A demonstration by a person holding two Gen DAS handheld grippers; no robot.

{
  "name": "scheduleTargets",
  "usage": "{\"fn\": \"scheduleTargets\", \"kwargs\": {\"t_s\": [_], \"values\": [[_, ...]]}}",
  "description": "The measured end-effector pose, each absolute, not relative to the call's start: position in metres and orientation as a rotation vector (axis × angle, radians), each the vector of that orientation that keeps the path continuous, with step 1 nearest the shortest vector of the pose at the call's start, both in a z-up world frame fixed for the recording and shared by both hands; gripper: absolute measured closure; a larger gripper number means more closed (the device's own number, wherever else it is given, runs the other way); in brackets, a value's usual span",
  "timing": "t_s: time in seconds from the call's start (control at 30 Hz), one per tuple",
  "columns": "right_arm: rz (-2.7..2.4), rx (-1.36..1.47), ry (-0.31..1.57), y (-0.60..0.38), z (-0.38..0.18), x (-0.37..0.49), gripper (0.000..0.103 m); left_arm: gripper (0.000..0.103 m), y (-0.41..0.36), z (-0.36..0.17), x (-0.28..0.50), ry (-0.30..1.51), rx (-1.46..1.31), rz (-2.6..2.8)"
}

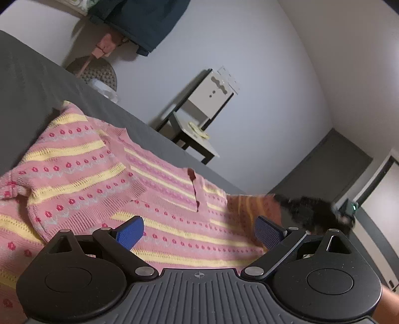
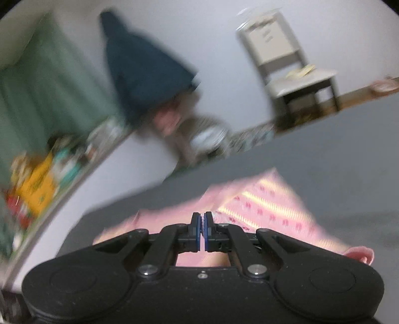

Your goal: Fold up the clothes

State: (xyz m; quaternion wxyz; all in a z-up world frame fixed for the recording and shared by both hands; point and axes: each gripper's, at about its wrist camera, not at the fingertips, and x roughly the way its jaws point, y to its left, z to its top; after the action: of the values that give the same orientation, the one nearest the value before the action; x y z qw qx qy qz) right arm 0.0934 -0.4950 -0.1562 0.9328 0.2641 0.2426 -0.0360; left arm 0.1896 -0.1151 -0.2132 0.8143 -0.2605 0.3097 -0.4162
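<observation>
I am looking down my left gripper [image 1: 199, 233] and its blue pads [image 1: 131, 235] are standing wide apart with nothing between them. The pink knitted sweater [image 1: 99, 184] is lying spread on the grey bed surface [image 1: 32, 82], directly under and ahead of these open fingers; its yellow stripes and red flower rows are running across the whole lower half of the view. One sleeve is lying folded over the body of the garment on the left, and the collar slit is sitting just ahead of the gap between the fingers. At the right edge of the left view I am seeing my right gripper [image 1: 316, 211] as a dark, blurred shape at the sweater's far side, with the knit bunched up against it.

Through the right wrist view, the right gripper [image 2: 202, 230] is showing its jaws pressed together, and a thin edge of pink knit is pinched between the pads [image 2: 198, 233]. From that pinch the sweater [image 2: 264, 206] is stretching away ahead and to the right, partly raised off the grey bed surface [image 2: 349, 174]. This view is heavily blurred, so I cannot tell which part of the garment is being held.

Against the wall, a small white chair [image 1: 199, 109] is standing beyond the bed, and a dark blue garment [image 1: 147, 22] is hanging nearby.
</observation>
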Motion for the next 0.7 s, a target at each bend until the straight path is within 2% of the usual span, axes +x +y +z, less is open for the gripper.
{"fn": "scheduleTargets", "kwargs": {"t_s": [0.2,0.53,0.6,0.63,0.7], "values": [[-0.071,0.470,0.604,-0.434,-0.207,0.107,0.100,0.007,-0.106,-0.211,0.191,0.644,-0.584,-0.865],[-0.115,0.495,0.543,-0.414,-0.206,0.122,0.099,0.007,-0.106,-0.213,0.197,0.644,-0.606,-0.861],[-0.132,0.504,0.585,-0.410,-0.211,0.127,0.090,0.007,-0.108,-0.215,0.197,0.652,-0.602,-0.865],[-0.125,0.529,0.615,-0.410,-0.214,0.127,0.079,0.007,-0.110,-0.216,0.198,0.657,-0.600,-0.866],[-0.115,0.521,0.587,-0.412,-0.210,0.109,0.076,0.007,-0.112,-0.217,0.197,0.664,-0.593,-0.869]]}}
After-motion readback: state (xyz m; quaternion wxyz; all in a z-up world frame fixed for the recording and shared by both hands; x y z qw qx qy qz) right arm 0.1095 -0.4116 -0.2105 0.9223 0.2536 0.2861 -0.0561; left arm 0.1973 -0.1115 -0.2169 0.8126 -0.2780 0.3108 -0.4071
